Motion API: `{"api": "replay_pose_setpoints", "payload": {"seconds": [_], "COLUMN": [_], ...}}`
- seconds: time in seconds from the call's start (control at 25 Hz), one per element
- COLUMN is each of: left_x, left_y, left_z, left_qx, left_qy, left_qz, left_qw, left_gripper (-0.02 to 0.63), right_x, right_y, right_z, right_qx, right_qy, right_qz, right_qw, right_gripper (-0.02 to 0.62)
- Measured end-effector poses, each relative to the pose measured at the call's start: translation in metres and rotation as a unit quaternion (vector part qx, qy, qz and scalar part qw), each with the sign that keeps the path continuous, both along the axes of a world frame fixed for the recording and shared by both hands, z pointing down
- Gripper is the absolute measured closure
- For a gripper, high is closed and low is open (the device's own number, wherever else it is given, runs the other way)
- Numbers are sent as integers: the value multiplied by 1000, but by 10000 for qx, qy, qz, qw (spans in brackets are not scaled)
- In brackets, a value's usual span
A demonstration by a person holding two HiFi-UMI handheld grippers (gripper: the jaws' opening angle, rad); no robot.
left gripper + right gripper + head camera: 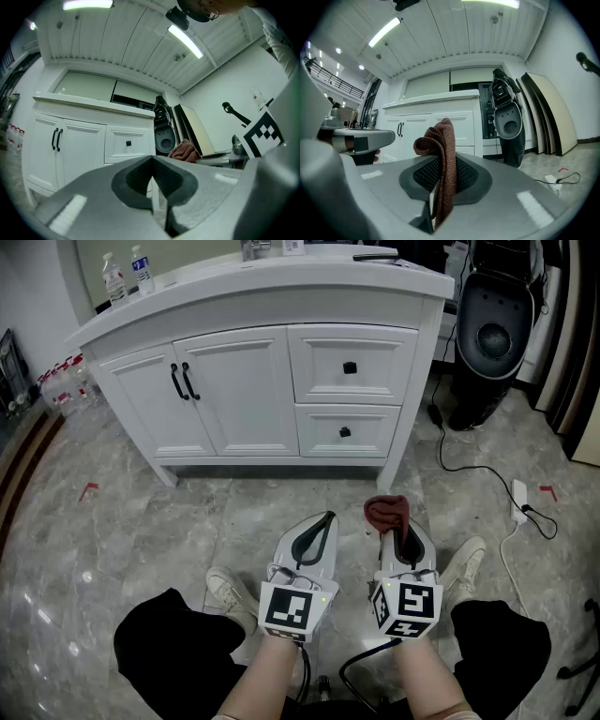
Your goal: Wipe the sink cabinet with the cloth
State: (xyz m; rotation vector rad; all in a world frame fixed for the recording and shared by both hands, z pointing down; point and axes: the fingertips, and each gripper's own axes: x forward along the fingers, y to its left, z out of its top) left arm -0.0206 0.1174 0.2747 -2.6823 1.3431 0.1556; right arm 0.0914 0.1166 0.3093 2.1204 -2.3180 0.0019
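Nearest the camera, the person's black trousers [164, 638] and white shoes [228, 589] flank two hand-held tools. The grey left gripper [324, 519] [152, 160] has its jaws pressed together with nothing between them. Just beside it, the grey right gripper [395, 527] [442, 165] is clenched on a rust-brown woven cloth [385, 511] [442, 140]. The cloth's folded upper end stands above the jaw tips, and the rest hangs down between the pads. Both tools are held above a grey marble-patterned floor [131, 540], well apart from the white two-door, two-drawer sink cabinet [244, 395] beyond them. The cabinet doors carry black handles [184, 381], and two clear plastic bottles [127, 274] stand on the left corner of its countertop. To the cabinet's right stands a black upright appliance [493, 329], and a white power strip [519, 499] lies on the floor near it.
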Motion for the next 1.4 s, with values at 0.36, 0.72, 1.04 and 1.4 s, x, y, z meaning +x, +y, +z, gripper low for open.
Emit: {"api": "replay_pose_setpoints", "payload": {"seconds": [0.36, 0.72, 1.04, 1.4], "left_x": [-1, 0, -1, -24], "left_y": [-1, -9, -50, -119], "left_z": [1, -3, -3, 1], "left_qx": [9, -7, -125, -180], "left_qy": [-15, 108, 240, 137], "left_qz": [6, -77, -235, -461], "left_qw": [10000, 9999, 9994, 9987], "left_gripper": [606, 606, 606, 606], "right_x": [-1, 3, 2, -3], "right_y": [-1, -13, -62, -130], "right_z": [1, 3, -4, 0], "right_qx": [1, -15, -10, -83], "right_qy": [-34, -483, -892, -645], "right_qz": [14, 86, 106, -144], "right_qw": [10000, 9988, 9960, 9978], "right_gripper": [515, 514, 514, 514]}}
